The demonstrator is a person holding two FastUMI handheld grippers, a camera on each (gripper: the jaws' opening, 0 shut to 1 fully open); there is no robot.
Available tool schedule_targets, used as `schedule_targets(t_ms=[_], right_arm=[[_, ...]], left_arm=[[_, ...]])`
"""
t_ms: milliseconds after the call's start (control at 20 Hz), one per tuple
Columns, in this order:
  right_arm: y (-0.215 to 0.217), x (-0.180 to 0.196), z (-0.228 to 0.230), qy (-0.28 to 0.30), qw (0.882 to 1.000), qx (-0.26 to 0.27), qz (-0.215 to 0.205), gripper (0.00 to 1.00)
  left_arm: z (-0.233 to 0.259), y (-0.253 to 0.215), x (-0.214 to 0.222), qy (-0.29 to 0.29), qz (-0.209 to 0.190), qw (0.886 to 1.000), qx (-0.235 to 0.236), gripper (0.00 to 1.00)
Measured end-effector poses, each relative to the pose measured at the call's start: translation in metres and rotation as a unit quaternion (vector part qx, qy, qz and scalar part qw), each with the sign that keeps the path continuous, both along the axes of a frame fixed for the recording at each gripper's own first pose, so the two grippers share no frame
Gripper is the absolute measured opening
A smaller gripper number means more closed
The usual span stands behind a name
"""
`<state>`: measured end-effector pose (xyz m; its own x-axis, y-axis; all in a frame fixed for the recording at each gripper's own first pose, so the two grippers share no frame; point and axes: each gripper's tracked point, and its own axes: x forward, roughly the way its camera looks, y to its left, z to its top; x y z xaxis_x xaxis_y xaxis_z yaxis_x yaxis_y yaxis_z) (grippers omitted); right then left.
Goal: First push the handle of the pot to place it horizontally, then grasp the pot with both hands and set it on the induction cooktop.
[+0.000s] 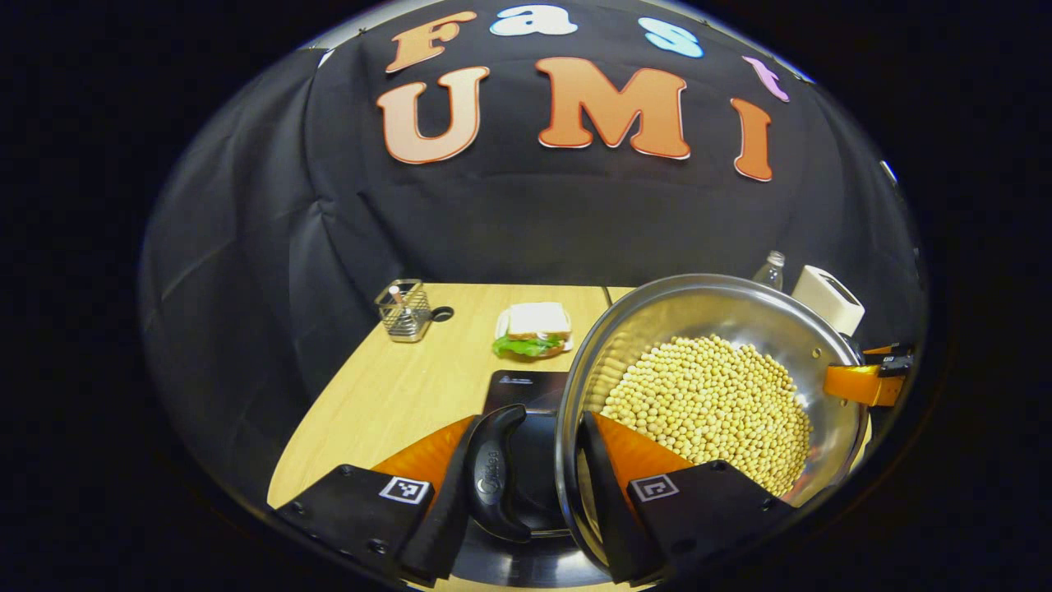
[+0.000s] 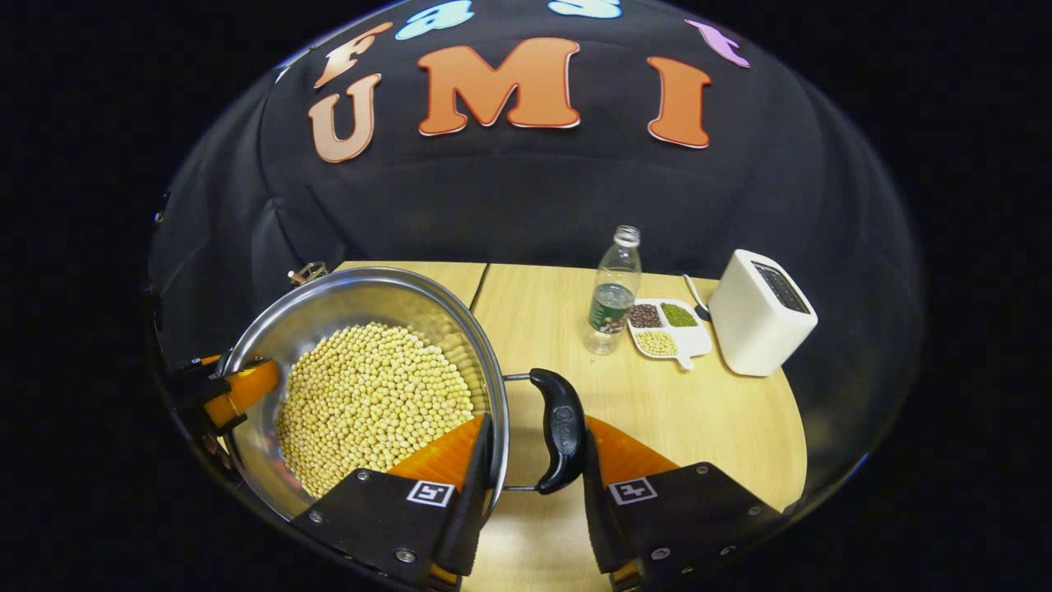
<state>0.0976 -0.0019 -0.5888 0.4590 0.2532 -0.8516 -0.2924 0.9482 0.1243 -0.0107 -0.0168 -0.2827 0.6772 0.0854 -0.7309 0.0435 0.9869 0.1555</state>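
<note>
With each gripper (image 1: 526, 477) (image 2: 530, 485) clamped on own handle (image 1: 493, 481) (image 2: 560, 440), you share pot (image 1: 715, 395) weight, rim level so beans (image 2: 370, 403) stay in; cooktop (image 1: 518, 386) underneath.

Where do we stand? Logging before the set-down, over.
Left gripper and right gripper each clamp a black side handle. Steel pot of soybeans over black induction cooktop. Nothing in the way.
</note>
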Motion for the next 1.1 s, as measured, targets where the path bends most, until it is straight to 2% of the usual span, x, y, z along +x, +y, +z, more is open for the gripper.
schedule_targets(t_ms=[50, 100, 150, 200, 250, 450, 500, 600, 650, 750, 800, 900, 950, 1100], right_arm=[[0.0, 0.001, 0.0, 0.001, 1.0, 0.002, 0.004, 0.49], [0.0, 0.002, -0.001, 0.003, 1.0, 0.004, 0.007, 0.54], [0.001, 0.003, -0.002, 0.004, 1.0, 0.005, 0.011, 0.49], [0.002, 0.004, -0.004, 0.008, 1.0, 0.007, 0.012, 0.49], [0.001, 0.005, -0.004, 0.011, 1.0, 0.007, 0.015, 0.54], [0.001, 0.007, -0.004, 0.017, 1.0, 0.006, 0.016, 0.54], [0.001, 0.007, -0.004, 0.02, 1.0, 0.005, 0.016, 0.49], [0.0, 0.007, -0.004, 0.025, 1.0, 0.004, 0.017, 0.49], [-0.001, 0.003, 0.0, 0.028, 0.999, 0.003, 0.015, 0.54], [-0.001, 0.003, 0.002, 0.033, 0.999, -0.003, 0.017, 0.54], [-0.001, 0.003, 0.003, 0.035, 0.999, -0.005, 0.019, 0.54], [-0.001, 0.007, 0.0, 0.039, 0.999, -0.007, 0.018, 0.54], [-0.001, 0.006, 0.001, 0.042, 0.999, -0.007, 0.018, 0.54], [-0.001, 0.005, 0.002, 0.047, 0.999, -0.011, 0.017, 0.54]], left_arm=[[0.009, 0.004, -0.006, 0.001, 0.004, 1.0, 0.002, 0.74], [0.02, 0.007, -0.011, 0.002, 0.006, 1.0, 0.005, 0.74], [0.024, 0.005, -0.011, 0.003, 0.007, 1.0, 0.008, 0.74], [0.027, -0.002, -0.009, 0.004, 0.01, 1.0, 0.011, 0.74], [0.019, -0.012, -0.005, 0.005, 0.01, 1.0, 0.014, 0.74], [0.0, -0.025, 0.0, 0.012, 0.014, 1.0, 0.018, 0.74], [-0.004, -0.025, 0.001, 0.013, 0.015, 1.0, 0.018, 0.71], [-0.007, -0.023, 0.003, 0.018, 0.014, 1.0, 0.017, 0.74], [-0.008, -0.022, 0.004, 0.023, 0.015, 0.999, 0.016, 0.71], [-0.013, -0.02, 0.008, 0.029, 0.019, 0.999, 0.013, 0.71], [-0.015, -0.019, 0.011, 0.029, 0.02, 0.999, 0.012, 0.75], [-0.02, -0.016, 0.014, 0.031, 0.018, 0.999, 0.011, 0.72], [-0.021, -0.016, 0.014, 0.031, 0.018, 0.999, 0.01, 0.75], [-0.025, -0.016, 0.021, 0.035, 0.019, 0.999, 0.007, 0.75]])
